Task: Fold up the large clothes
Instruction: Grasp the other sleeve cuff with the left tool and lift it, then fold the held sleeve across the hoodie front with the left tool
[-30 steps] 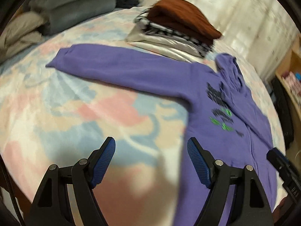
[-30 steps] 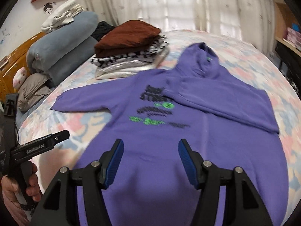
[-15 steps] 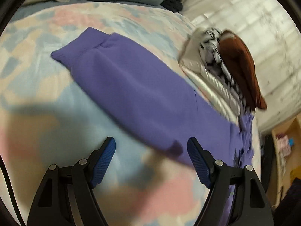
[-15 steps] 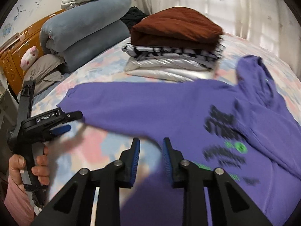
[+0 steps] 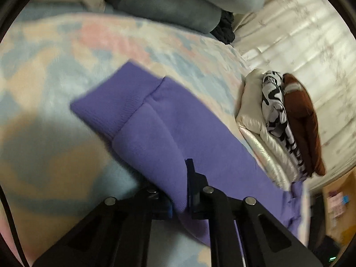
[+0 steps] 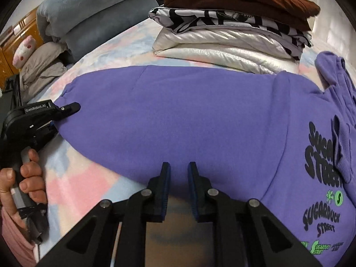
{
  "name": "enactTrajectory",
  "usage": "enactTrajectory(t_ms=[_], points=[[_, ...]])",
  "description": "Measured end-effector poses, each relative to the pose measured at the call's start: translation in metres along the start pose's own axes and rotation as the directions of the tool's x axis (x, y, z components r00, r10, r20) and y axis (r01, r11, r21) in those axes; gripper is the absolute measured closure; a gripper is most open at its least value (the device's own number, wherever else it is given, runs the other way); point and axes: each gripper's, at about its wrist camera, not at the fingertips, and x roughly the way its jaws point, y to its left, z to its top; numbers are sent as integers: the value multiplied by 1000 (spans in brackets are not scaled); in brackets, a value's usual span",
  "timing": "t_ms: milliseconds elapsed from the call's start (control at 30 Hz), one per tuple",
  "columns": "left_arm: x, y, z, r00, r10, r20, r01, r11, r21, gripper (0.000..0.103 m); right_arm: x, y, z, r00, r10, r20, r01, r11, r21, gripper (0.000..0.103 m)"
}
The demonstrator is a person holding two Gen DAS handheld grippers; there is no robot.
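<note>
A purple hoodie [image 6: 200,115] with black and green lettering lies flat on the pastel bedspread [image 6: 89,187]. Its left sleeve [image 5: 155,120] stretches out sideways, ribbed cuff [image 5: 111,106] at the end. My left gripper [image 5: 178,191] is shut on the sleeve's lower edge just behind the cuff; it also shows in the right wrist view [image 6: 55,111], held by a hand. My right gripper [image 6: 179,178] is nearly shut at the lower edge of the sleeve near the armpit; whether cloth sits between its pads is hidden.
A stack of folded clothes [image 6: 233,26], brown on top, then black-and-white, then silver-white, lies just beyond the sleeve. Rolled blue-grey quilts [image 6: 89,22] and a beige pillow [image 6: 42,66] lie at the bed's head. Curtains [image 5: 300,44] hang behind.
Both grippers moved in to the sleeve. The left gripper went from wide open to shut on the sleeve near the cuff. The right gripper came close to the sleeve's lower edge, jaws still narrow.
</note>
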Motion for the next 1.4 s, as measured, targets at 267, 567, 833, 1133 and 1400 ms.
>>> enactTrajectory(t_ms=[267,567,833,1133,1400], points=[[-88,-144,-18,990,46,137,-97,916,390,97,-92,-32,-44,994,64,91,-68,997,41,87],[-140,-351,-133,978,-197,66,103,736,669,85,-204,-160,-123,972,-78,220,4,947,320,87],[-72,-402,-309,975,-114,-189,220,529,820,30,-256,-242,-179,944,-218,249,66,862,503,86],[-101,-355,-336,954,-85,-288,288,540,791,26,-270,-254,-207,950,-224,219,79,848,524,86],[-145,-285,-285,979,-102,-175,199,650,733,19,-261,-229,-195,966,-115,233,-17,866,500,62]])
